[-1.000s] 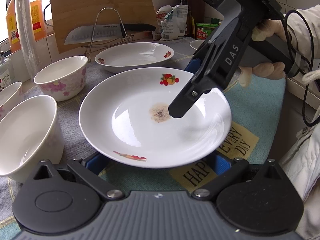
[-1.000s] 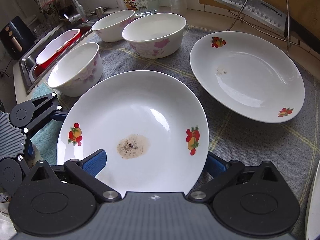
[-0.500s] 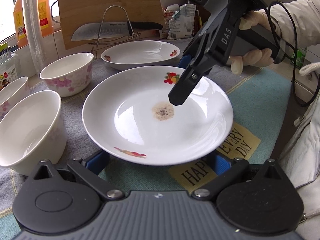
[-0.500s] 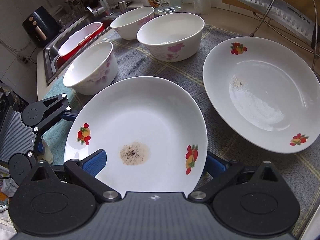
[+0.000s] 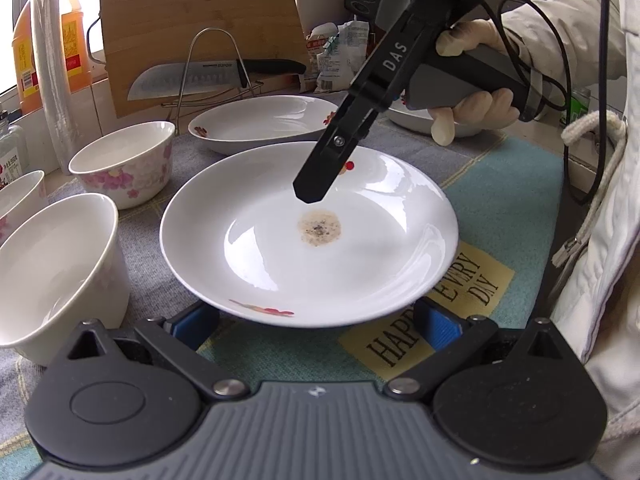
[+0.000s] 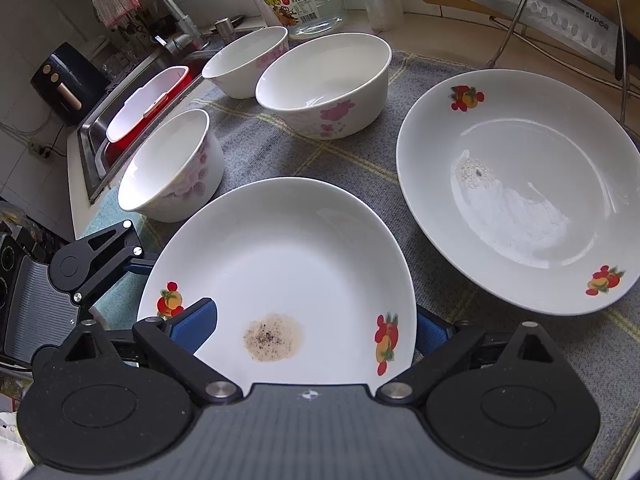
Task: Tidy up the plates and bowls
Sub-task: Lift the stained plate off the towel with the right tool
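White plate (image 5: pixel 280 248) with a brown stain sits on my grey mat (image 6: pixel 280 148). My right gripper (image 6: pixel 314 328) straddles its rim, jaws wide but closing, pads apart from it. Left gripper (image 5: pixel 316 320) wide at its near edge. Second plate (image 6: pixel 520 200) right, three bowls (image 6: pixel 328 88) behind.

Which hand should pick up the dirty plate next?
Probably the right gripper: its closing fingers already straddle the plate rim, one above. The left gripper sits lower, beside the plate's near edge.
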`<move>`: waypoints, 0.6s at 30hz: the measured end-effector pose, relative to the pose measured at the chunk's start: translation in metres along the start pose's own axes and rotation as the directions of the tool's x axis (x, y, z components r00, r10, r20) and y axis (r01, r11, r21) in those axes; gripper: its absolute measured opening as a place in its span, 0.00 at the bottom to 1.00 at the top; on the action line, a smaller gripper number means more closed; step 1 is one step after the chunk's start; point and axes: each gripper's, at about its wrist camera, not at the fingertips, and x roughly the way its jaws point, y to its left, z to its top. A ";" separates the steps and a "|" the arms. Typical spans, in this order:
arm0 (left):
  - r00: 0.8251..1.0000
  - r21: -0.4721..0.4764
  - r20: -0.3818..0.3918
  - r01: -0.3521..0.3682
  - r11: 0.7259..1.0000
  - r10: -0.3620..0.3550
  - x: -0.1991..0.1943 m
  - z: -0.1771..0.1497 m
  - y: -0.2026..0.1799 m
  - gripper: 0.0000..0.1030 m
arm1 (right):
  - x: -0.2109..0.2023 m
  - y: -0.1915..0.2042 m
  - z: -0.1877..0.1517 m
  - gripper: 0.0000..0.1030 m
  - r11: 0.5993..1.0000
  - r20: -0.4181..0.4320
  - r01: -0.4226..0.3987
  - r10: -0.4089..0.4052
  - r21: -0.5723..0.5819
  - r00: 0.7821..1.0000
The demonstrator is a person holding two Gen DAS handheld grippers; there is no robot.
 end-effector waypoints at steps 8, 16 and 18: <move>1.000 0.009 -0.004 -0.001 1.000 0.001 -0.001 0.001 0.000 1.00 | -0.003 -0.004 0.004 0.91 0.999 -0.044 -0.013 0.015 0.038 0.999; 1.000 0.023 -0.008 -0.027 0.999 0.028 -0.001 0.003 -0.002 0.99 | -0.004 -0.004 0.004 0.90 0.997 -0.056 -0.020 0.024 0.077 0.998; 1.000 0.023 -0.015 -0.018 1.000 0.018 0.000 0.004 0.000 0.99 | -0.005 -0.003 0.003 0.90 0.997 -0.057 -0.017 0.022 0.078 0.998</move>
